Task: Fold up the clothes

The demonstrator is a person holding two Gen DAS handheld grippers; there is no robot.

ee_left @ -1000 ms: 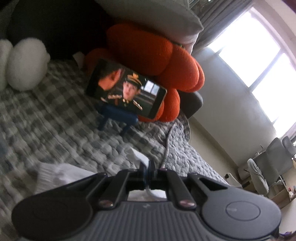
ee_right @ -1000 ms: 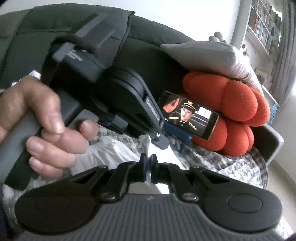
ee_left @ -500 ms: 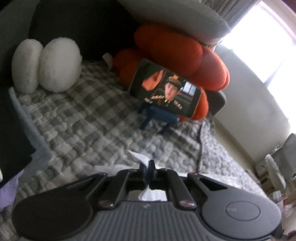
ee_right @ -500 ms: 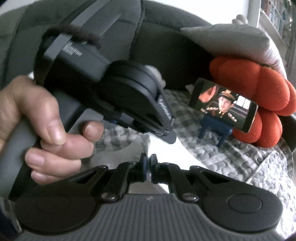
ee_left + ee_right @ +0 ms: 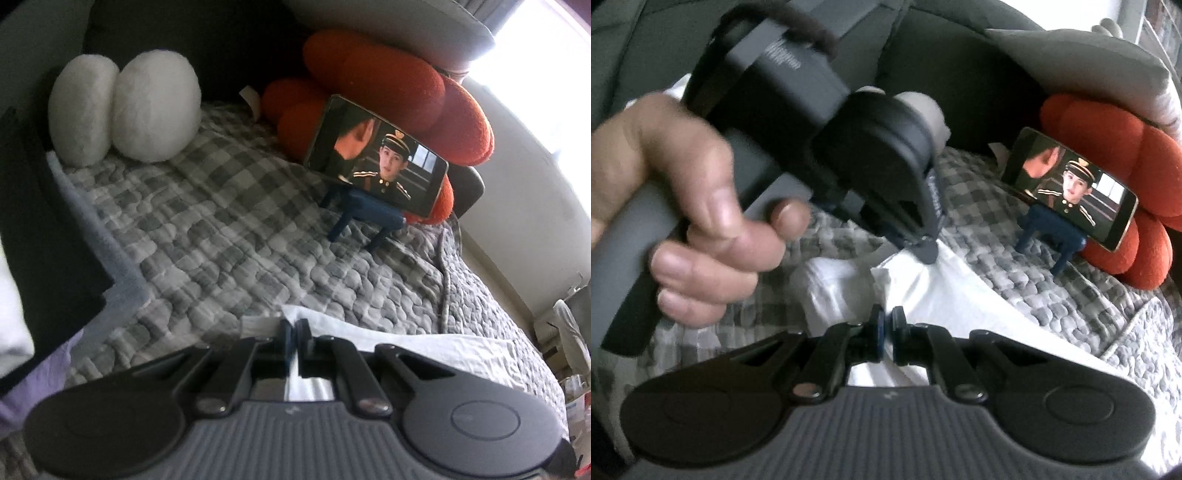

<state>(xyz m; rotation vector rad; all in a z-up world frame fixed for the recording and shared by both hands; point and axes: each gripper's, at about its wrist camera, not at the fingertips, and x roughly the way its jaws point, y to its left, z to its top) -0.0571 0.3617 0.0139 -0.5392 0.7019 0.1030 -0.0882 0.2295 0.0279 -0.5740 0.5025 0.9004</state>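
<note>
You see a white garment [image 5: 960, 295] on a grey-and-white checked blanket [image 5: 229, 229]. Behind sit an orange-red cushion [image 5: 399, 92], a white plush [image 5: 125, 110] and a dark blue stand [image 5: 365, 218].

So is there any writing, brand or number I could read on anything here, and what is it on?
None can be read.
Pale print on the grey block atop the left tool: too blurred.
White lettering down that tool's dark finger: too blurred.
Small mark on the right tool's ribbed body: illegible.
Phone on its blue stand: video only, no text.
</note>
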